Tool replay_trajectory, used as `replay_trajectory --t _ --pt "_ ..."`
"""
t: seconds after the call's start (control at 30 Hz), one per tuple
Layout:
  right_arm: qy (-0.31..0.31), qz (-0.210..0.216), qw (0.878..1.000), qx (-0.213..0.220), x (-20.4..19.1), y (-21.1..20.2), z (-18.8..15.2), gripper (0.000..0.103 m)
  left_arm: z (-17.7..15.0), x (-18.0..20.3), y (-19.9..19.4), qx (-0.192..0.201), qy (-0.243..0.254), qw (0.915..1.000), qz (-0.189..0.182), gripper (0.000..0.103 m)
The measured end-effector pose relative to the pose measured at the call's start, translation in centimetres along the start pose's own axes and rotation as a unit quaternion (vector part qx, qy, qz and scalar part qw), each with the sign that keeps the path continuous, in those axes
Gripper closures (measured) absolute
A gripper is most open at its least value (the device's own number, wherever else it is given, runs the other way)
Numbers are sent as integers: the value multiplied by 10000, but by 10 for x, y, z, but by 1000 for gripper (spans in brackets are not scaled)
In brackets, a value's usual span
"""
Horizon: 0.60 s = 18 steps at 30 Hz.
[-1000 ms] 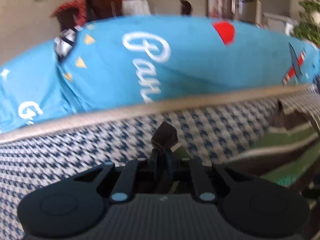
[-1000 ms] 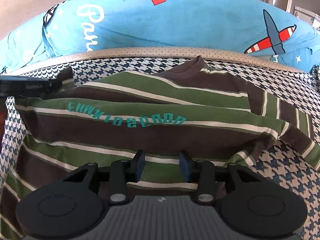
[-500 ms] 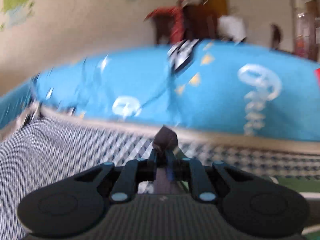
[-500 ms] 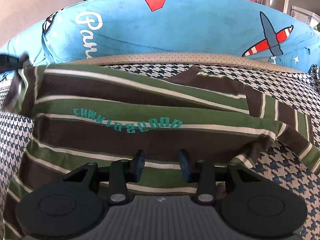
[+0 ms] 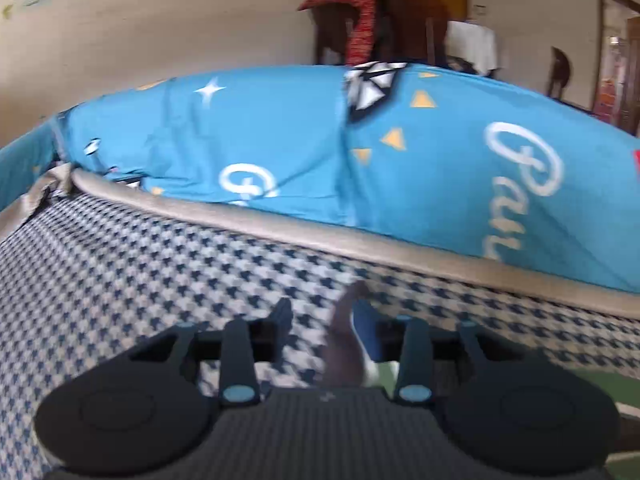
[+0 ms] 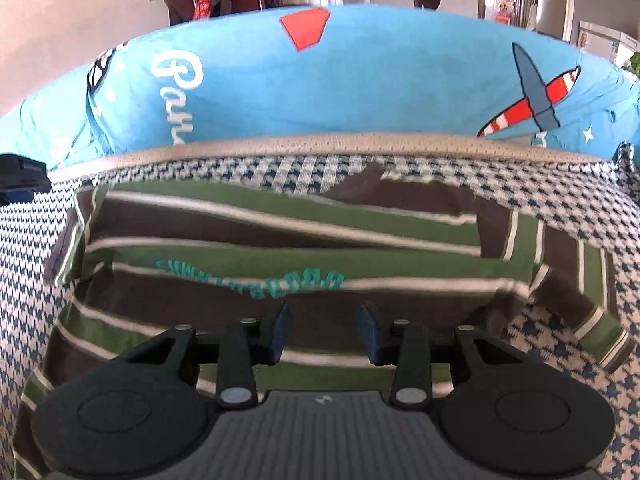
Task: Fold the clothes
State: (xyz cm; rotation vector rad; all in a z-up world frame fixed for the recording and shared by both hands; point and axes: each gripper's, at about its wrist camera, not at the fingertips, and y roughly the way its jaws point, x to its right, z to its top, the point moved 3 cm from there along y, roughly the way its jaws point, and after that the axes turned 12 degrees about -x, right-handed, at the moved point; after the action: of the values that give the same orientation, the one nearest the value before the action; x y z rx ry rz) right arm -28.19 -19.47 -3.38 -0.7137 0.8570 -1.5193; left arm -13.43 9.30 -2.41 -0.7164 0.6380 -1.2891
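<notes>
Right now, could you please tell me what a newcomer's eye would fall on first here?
The bright blue printed quilt, with its white lettering and red-striped aeroplane, bulges across the back. In front of it the green, brown and white striped shirt lies half folded on the navy-and-white houndstooth cover, directly ahead of the right gripper.

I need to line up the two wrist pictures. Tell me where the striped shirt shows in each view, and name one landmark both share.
Left wrist: only a brown corner of the striped shirt between the opening jaws of the left gripper, plus a green strip at lower right.
Right wrist: it fills the middle, spread on the houndstooth cover.
Shared landmark: the blue pillow with white script.
</notes>
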Motion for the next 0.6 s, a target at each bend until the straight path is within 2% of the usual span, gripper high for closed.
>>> replay_trajectory --t 0.13,0.27,0.43,0.6 --pt "121 106 9995 265 9 -7 9 65 -8 19 -5 18 216 9990 -379 51" --pt "175 13 9985 526 20 -5 21 65 -15 34 -5 -7 328 9976 -617 44" --pt "83 -238 9967 765 30 7 34 65 -24 50 -4 -10 485 9962 -718 33" --pt "305 -44 9963 805 39 20 48 65 -29 59 -1 -87 625 9953 -729 28"
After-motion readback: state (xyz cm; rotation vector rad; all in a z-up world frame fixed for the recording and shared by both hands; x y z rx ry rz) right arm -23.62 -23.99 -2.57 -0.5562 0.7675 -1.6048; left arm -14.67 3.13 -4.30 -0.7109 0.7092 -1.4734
